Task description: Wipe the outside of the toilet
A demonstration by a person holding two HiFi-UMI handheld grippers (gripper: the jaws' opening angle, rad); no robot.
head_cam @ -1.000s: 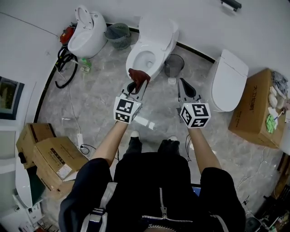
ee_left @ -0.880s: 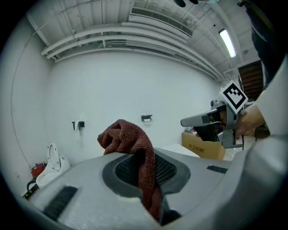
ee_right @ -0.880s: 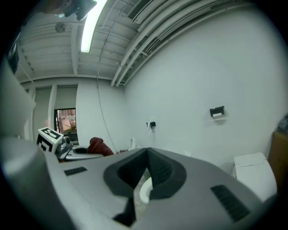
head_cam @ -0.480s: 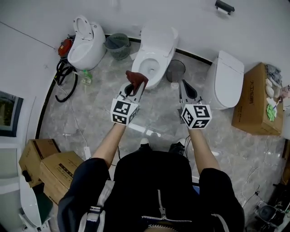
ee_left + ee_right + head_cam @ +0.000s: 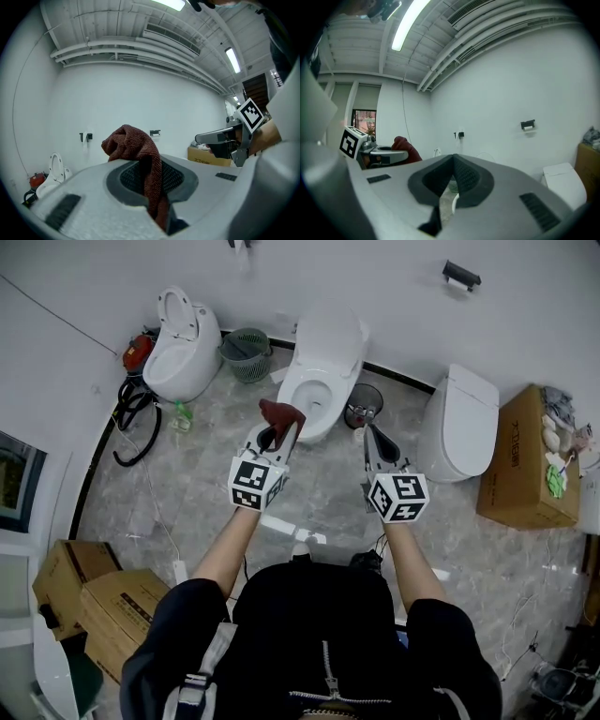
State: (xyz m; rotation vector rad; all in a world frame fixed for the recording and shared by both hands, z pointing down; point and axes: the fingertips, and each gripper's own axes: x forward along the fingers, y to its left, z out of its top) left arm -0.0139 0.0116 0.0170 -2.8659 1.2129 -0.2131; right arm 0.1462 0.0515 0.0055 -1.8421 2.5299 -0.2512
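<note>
The white toilet (image 5: 323,371) stands against the back wall with its lid up. My left gripper (image 5: 274,430) is shut on a dark red cloth (image 5: 279,414), held up beside the bowl's front left; I cannot tell whether it touches. In the left gripper view the cloth (image 5: 136,150) bunches over the jaws and hangs down between them. My right gripper (image 5: 376,440) is held in front of the bowl's right side, shut with nothing in it. In its own view the right gripper (image 5: 452,161) has its jaws closed together, and the left gripper (image 5: 382,154) with the cloth (image 5: 405,147) shows at the left.
A second toilet (image 5: 178,338) stands at the left and a closed one (image 5: 464,423) at the right. A green basket (image 5: 246,341) and a small black bin (image 5: 361,404) flank the middle toilet. Cardboard boxes (image 5: 525,460) sit at right and lower left (image 5: 94,601). A hose (image 5: 131,413) lies by the left wall.
The cloth in my left gripper has come off the bowl's front rim to its front left. The right gripper stays beside it, and the head view has pulled back.
</note>
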